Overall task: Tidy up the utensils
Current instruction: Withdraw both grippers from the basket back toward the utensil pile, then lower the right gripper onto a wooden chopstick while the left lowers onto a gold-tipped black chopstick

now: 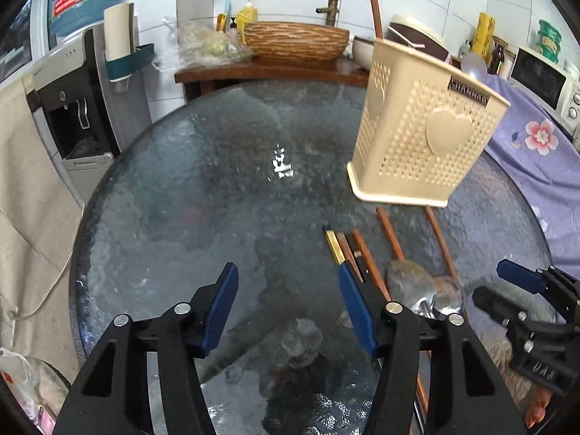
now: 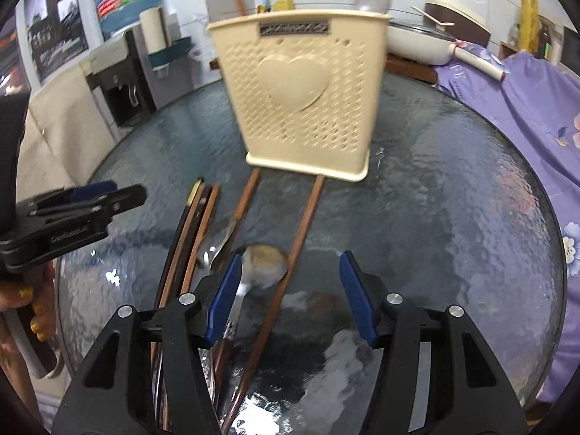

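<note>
Utensils lie loose on the round textured-glass table (image 2: 453, 199), in front of the cream perforated plastic holder with a heart emblem (image 2: 301, 98): a bundle of dark and brown wooden chopsticks (image 2: 197, 224), metal spoons (image 2: 262, 261), and a single brown chopstick (image 2: 301, 228). Long axes run roughly along the right gripper's (image 2: 290, 290) line of sight, toward the holder. Right gripper jaws apart, empty; the single chopstick passes between its fingers. Left gripper (image 1: 286, 308) jaws apart, empty; utensils lie off its right finger. Judgement: right gripper is nearer and better aligned for the first pick.
</note>
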`<state>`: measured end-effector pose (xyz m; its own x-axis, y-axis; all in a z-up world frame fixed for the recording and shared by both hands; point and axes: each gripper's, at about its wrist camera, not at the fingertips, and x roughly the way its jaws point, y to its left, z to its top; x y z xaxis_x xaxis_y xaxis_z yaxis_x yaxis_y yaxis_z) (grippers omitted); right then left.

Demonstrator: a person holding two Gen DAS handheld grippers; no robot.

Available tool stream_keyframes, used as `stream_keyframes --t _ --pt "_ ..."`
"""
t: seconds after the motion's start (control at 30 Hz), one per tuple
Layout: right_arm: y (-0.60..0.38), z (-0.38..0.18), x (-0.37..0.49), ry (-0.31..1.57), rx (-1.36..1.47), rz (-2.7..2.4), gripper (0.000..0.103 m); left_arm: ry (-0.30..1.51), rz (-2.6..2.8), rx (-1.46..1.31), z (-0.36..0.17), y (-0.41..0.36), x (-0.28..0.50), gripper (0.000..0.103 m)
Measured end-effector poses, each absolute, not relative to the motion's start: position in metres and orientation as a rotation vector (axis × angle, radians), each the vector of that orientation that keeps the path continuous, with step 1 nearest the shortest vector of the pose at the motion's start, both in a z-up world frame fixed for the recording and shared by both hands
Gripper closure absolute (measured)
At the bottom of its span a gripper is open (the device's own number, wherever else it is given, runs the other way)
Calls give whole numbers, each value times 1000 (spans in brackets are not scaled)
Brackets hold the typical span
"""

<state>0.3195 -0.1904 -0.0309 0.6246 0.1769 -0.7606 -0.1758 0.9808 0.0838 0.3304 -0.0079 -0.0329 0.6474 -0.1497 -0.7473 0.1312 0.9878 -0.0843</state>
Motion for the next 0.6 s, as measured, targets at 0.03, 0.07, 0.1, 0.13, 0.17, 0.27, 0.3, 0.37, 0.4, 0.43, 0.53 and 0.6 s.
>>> stream_keyframes --t 0.03,0.07,0.1,0.13,0.17,0.27,0.3,0.37,0.4,0.43,0.53,0.6 --pt "-187 -33 319 877 -10 202 47 858 -162 -21 -35 -9 330 52" --pt "-184 -36 317 881 -20 204 47 868 -160 -20 -38 -9 332 54" --pt "-183 -37 317 883 -21 207 47 873 -156 -20 -40 -10 333 55" --pt "-182 -38 317 887 -22 210 47 879 -156 -21 -42 -10 334 55" --pt "-180 -39 316 888 -26 205 47 886 -159 -24 -44 -11 337 57" --pt "-182 -36 322 883 -10 180 47 893 -157 -28 -45 -15 342 60" --pt "-184 -36 325 885 1 179 47 897 -160 -28 -46 -16 346 60" --pt "-186 -35 334 893 12 172 47 908 -155 -16 -48 -21 354 62" --pt "-186 -35 337 895 9 166 47 913 -152 -16 -49 -22 357 63" --pt "-186 -36 342 899 9 158 47 919 -147 -15 -51 -23 361 64" --pt "-188 -39 355 911 31 138 50 930 -126 -14 -54 -23 371 66" --pt "-190 -42 363 920 46 126 52 934 -115 -27 -55 -21 376 66"
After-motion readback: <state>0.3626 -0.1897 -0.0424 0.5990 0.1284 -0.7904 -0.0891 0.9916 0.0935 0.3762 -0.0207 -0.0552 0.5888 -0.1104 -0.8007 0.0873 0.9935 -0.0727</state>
